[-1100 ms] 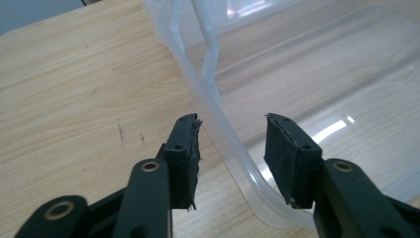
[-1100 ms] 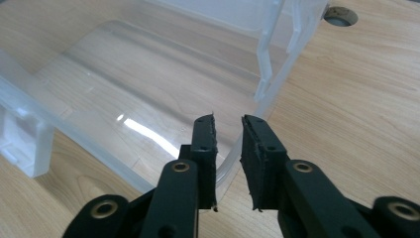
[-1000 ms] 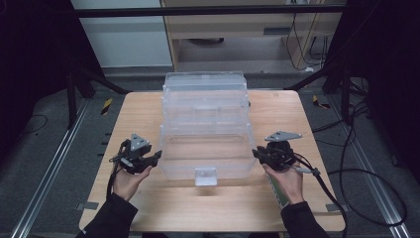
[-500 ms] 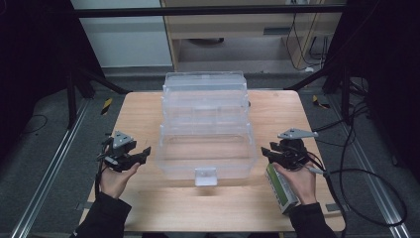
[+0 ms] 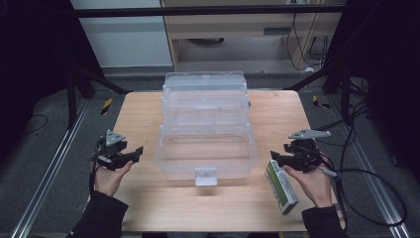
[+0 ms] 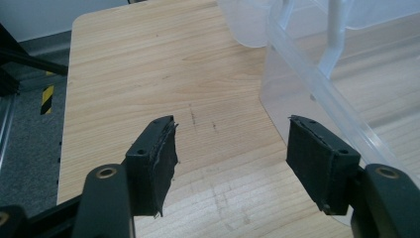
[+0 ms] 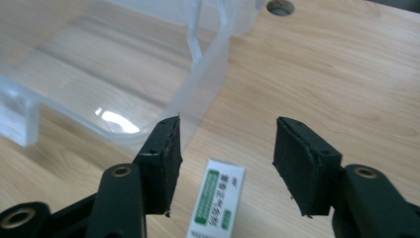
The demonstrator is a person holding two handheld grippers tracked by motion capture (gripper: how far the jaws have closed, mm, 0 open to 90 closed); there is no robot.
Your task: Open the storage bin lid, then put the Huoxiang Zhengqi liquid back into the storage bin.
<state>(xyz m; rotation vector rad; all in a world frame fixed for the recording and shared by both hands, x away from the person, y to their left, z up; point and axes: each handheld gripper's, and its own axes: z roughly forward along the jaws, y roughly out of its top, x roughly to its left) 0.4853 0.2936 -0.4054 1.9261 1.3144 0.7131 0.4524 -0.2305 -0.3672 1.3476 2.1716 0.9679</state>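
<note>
The clear plastic box (image 5: 205, 129) is standing in the middle of the wooden counter (image 5: 143, 106), reaching from near the far edge toward the near edge; its walls are see-through, so the inner tiers are hard to make out, and a small clear latch tab is sticking out at its near side. The left gripper (image 5: 130, 155) is hovering near the left edge of the counter, just beside the box and apart from it; its jaws have just been opening and are now standing spread with nothing between them, only bare wood showing in the left gripper view, where the box wall (image 6: 317, 84) is running off the right edge. The right gripper (image 5: 276, 157) is hovering near the right edge, its jaws likewise having just been opening and standing spread, pinching nothing. A small green-and-white carton (image 5: 281, 186) is lying flat by the near right corner, partly covered by the right hand (image 5: 312, 183); in the right gripper view the carton (image 7: 218, 198) is lying below the jaws, cut off at the bottom, its print too small to read.
</note>
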